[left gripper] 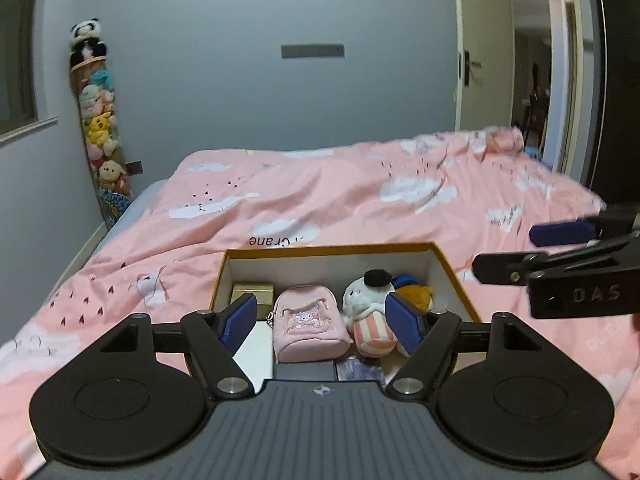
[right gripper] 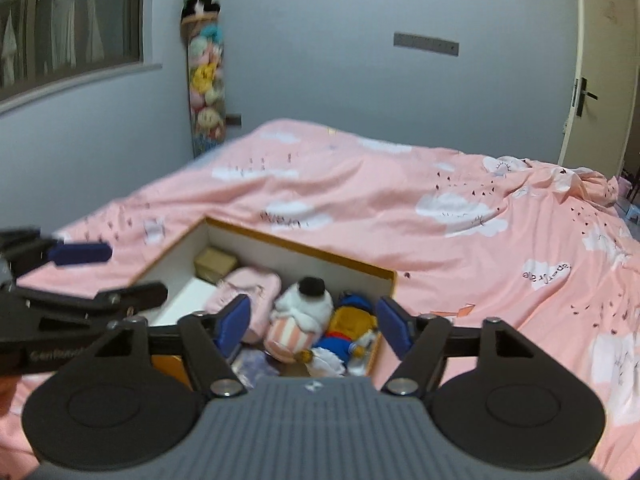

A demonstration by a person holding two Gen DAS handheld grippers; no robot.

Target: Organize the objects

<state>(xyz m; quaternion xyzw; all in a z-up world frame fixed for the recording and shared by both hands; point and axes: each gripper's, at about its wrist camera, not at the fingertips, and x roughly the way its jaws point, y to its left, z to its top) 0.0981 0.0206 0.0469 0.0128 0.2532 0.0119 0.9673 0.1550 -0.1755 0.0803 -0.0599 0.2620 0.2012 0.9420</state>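
An open box with an orange rim (left gripper: 328, 249) (right gripper: 304, 246) lies on the bed. Inside it are a small gold box (left gripper: 252, 294) (right gripper: 214, 264), a pink mini backpack (left gripper: 308, 324) (right gripper: 248, 288), a white plush with a black hat (left gripper: 368, 312) (right gripper: 304, 308) and a blue and orange duck plush (left gripper: 416, 292) (right gripper: 352, 328). My left gripper (left gripper: 322, 316) (right gripper: 136, 272) hangs over the box's near left side, open and holding nothing. My right gripper (right gripper: 316, 322) (left gripper: 504, 252) hovers at the box's right side, open too, its blue pads empty.
A pink cloud-print quilt (left gripper: 360, 200) covers the bed around the box. A tall clear tube of plush toys (left gripper: 100, 128) with a panda on top leans in the far left corner. A door (left gripper: 480, 48) stands open at the right. Flat dark items (left gripper: 306, 370) lie at the box's near end.
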